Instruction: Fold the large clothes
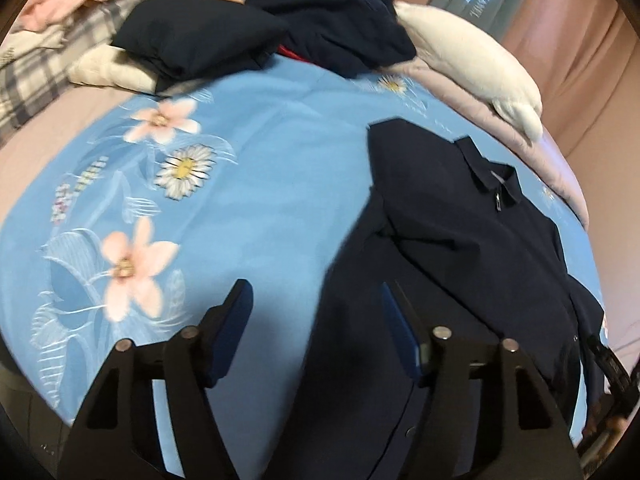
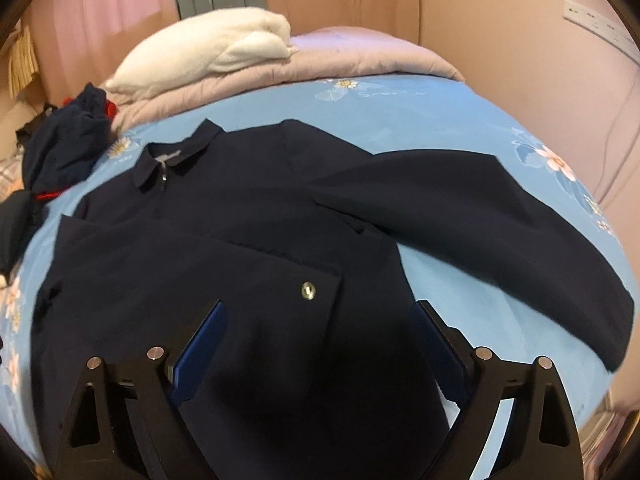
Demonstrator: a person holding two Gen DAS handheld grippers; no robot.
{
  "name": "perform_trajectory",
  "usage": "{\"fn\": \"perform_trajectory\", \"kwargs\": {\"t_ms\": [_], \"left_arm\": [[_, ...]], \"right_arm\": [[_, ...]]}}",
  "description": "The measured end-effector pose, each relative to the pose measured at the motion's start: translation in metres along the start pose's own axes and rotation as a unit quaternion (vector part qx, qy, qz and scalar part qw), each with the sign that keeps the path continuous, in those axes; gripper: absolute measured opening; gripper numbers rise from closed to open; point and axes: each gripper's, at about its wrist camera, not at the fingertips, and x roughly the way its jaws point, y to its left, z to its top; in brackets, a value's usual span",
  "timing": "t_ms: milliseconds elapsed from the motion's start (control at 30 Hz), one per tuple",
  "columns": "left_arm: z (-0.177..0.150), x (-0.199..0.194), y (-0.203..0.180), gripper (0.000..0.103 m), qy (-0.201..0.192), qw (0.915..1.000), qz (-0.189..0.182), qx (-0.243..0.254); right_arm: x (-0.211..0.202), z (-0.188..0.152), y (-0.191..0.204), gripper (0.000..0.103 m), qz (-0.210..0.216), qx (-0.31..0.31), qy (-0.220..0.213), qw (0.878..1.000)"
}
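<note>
A dark navy jacket (image 2: 248, 216) with a collar and zip lies flat on the blue floral bedsheet (image 2: 440, 112). Its left sleeve is folded across the chest, with a snap button (image 2: 308, 290) on the cuff. Its other sleeve (image 2: 500, 216) lies spread to the right. The jacket also shows in the left wrist view (image 1: 460, 220). My right gripper (image 2: 318, 312) is open above the jacket's lower front, holding nothing. My left gripper (image 1: 316, 296) is open above the jacket's left edge and the sheet (image 1: 260, 140), holding nothing.
Folded dark clothes (image 1: 192, 40) and a crumpled navy garment (image 1: 332, 20) lie at the far side of the bed. A white blanket (image 2: 224, 44) rests on a pink quilt (image 2: 360, 56). Plaid bedding (image 1: 40, 60) lies at far left. Curtains hang behind.
</note>
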Motion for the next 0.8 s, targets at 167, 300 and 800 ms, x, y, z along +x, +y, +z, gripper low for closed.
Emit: {"fn": "perform_trajectory", "kwargs": {"t_ms": [167,300,800], "left_arm": [[0.010,0.035,-0.017,0.056,0.027,0.9990,-0.014,0.033],[0.017,0.065,-0.031,0.051,0.045,0.9980,-0.028,0.034],[0.023,0.103,-0.031,0.044,0.061,0.9980,0.008,0.014]], "right_arm": [[0.033,0.013,0.001,0.085,0.009,0.014,0.038,0.999],[0.055,0.018,0.002,0.058,0.032,0.027,0.067,0.997],[0.000,0.089,-0.002,0.024,0.029,0.050,-0.079,0.995]]}}
